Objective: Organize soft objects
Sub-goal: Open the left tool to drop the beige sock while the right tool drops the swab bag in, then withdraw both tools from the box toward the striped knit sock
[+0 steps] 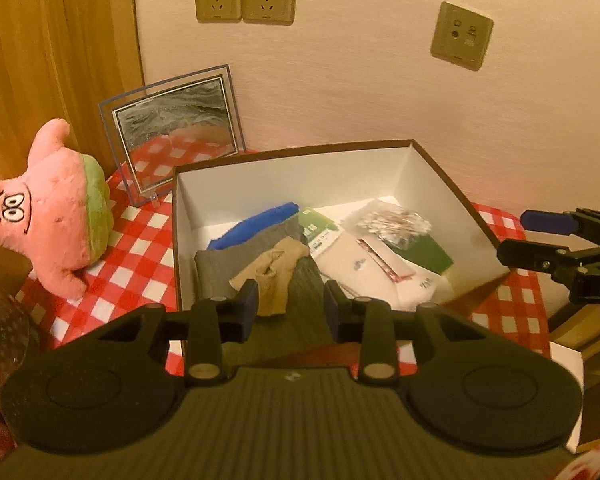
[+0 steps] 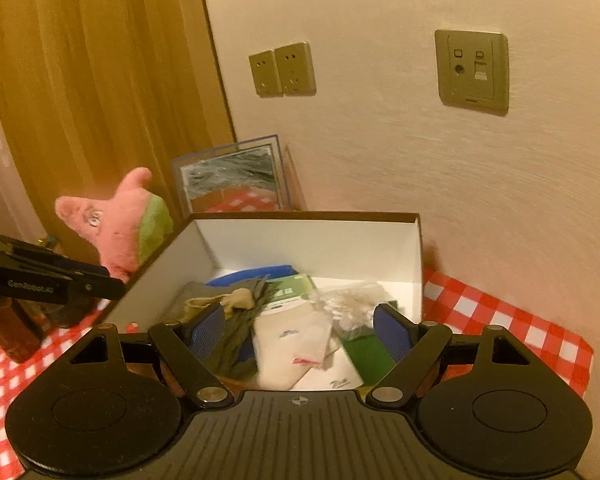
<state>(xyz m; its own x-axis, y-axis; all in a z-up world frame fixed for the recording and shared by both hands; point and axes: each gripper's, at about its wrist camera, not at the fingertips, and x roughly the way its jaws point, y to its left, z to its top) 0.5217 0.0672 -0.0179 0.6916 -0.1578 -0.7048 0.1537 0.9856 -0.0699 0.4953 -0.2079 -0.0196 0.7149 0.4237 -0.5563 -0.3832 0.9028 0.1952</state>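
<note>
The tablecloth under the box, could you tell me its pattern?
Red-and-white checks on the tablecloth, clearest in the left wrist view.

Both wrist views down into box (image 1: 440, 168)

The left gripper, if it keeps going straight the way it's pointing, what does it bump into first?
Probably the beige sock lying on the gray cloth inside the box. The left gripper points down at them with nothing between its fingers, though depth is hard to judge.
</note>
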